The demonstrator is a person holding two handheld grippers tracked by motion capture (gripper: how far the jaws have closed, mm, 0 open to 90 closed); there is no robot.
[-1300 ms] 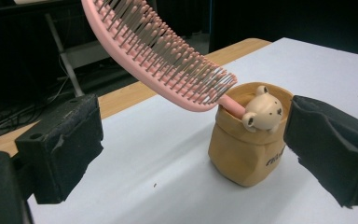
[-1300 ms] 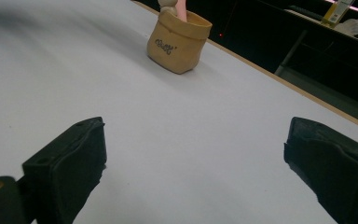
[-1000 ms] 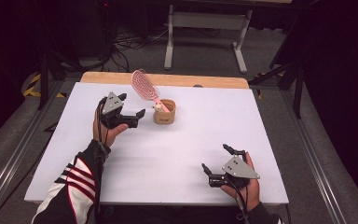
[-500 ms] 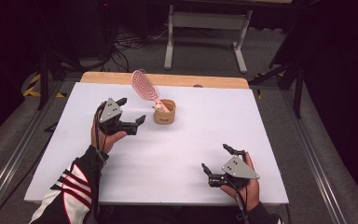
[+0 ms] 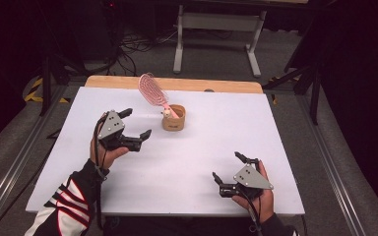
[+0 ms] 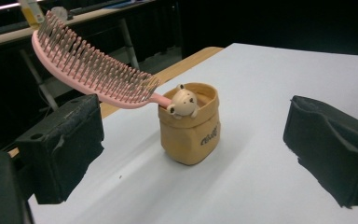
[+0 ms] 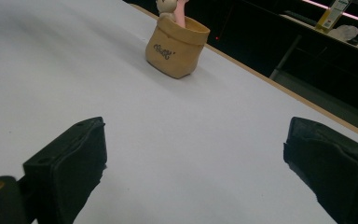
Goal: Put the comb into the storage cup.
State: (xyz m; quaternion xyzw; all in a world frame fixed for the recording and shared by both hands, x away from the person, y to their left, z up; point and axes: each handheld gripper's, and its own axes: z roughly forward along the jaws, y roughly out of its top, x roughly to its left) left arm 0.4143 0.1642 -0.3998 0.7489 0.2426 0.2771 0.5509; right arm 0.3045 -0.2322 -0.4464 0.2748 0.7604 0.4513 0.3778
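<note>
We hold our left tongs (image 5: 133, 124) up off the white table (image 5: 285, 128), with the jaws wide apart and nothing between them. Just ahead of them sits a little tan cup (image 6: 191, 123), and it shows right in the gap between the two black jaws. That is why we think the left tongs are lined up with it on purpose.

A pink hairbrush (image 6: 91, 67) stands in the cup with its handle down inside. The bristly head leans up and out, over toward the left jaw, not touching it. A small bear (image 6: 182, 101) peeks over the rim beside the handle. The cup keeps the brush standing, so we can reach its handle or head.

Our right tongs (image 5: 231, 169) rest low near our edge of the table, well apart from the cup. Their jaws are spread wide too and hold nothing. The cup (image 7: 177, 44) is far ahead of them, so we think this hand is just waiting.
</note>
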